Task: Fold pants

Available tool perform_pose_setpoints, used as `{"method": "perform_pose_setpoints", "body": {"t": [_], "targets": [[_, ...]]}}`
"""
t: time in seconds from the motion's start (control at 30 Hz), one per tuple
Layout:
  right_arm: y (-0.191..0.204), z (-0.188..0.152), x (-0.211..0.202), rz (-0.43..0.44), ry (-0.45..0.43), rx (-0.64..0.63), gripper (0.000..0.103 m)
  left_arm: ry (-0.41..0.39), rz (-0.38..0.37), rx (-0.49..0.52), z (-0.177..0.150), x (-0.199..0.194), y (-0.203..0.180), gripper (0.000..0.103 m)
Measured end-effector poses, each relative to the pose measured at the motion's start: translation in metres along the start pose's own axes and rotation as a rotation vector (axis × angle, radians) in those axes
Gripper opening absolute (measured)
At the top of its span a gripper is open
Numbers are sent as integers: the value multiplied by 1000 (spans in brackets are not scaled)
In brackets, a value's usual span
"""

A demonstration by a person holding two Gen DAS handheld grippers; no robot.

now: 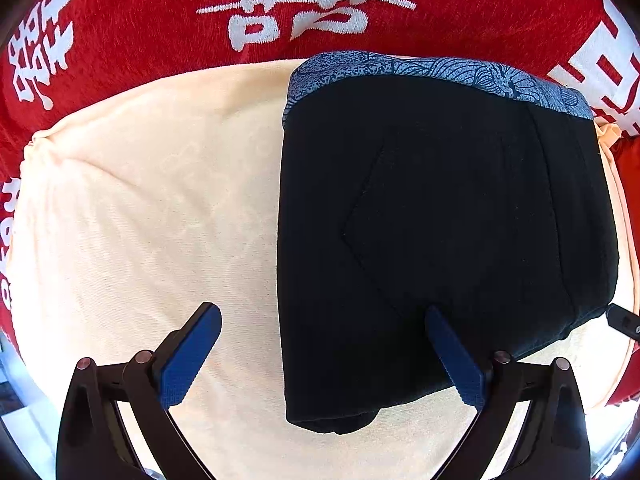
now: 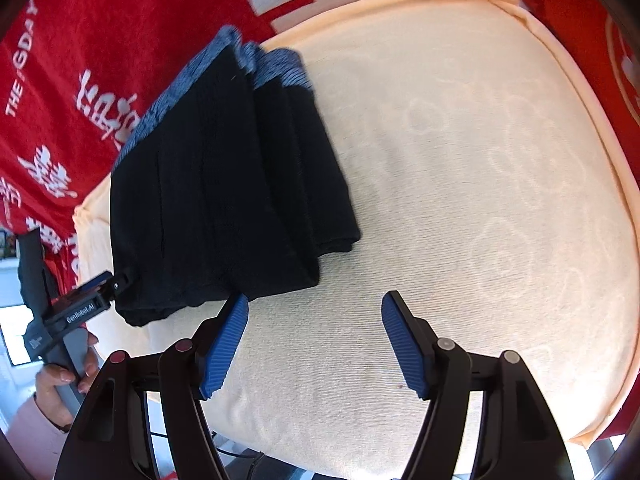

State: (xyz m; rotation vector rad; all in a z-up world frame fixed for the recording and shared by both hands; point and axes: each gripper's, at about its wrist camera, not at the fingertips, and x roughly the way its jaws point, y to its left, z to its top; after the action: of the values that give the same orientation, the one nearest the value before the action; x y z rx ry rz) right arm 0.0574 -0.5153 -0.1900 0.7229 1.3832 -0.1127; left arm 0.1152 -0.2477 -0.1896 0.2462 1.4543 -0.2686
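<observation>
On the cream cushion cover [image 1: 140, 208], your black pants [image 1: 440, 232] lie folded into a compact stack, with the blue patterned waistband [image 1: 440, 68] along the far edge and a stitched back pocket facing up. Seen from the left wrist, the stack occupies the right half of the cream surface; its near left corner hangs slightly over itself in a small bulge. Your left gripper [image 1: 322, 354] stands with its jaws wide apart and nothing clamped: the left blue pad [image 1: 188, 356] is over bare cream cloth, the right one over the near edge of the pants, though contact cannot be confirmed. Seen from the right wrist, the pants [image 2: 224, 192] sit at the left of the cushion, layers fanned along the right side. Your right gripper [image 2: 316, 344] is likewise spread open and empty, hovering over bare cream cloth [image 2: 460, 184] just beside the stack's near corner. Your left hand [image 2: 60, 380] grips the other tool's handle at the lower left. A red blanket [image 1: 140, 28] with white characters surrounds the cushion.
</observation>
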Motion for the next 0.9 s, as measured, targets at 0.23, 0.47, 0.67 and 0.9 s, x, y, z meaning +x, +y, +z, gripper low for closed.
{"method": "perform_pose_setpoints", "body": {"t": [0.23,0.47,0.67,0.9], "targets": [[-5,-1,1,-1,-1,8,73,1,-2,3,3,-2,-3,102],[-7,-1,3,13,5,22,73,2,-9,3,3,-1,-1,102],[-11,0,2,21,1,41,75,4,-14,3,2,1,1,102],[-15,3,1,32,-3,59,75,9,-23,-4,2,2,4,102]]}}
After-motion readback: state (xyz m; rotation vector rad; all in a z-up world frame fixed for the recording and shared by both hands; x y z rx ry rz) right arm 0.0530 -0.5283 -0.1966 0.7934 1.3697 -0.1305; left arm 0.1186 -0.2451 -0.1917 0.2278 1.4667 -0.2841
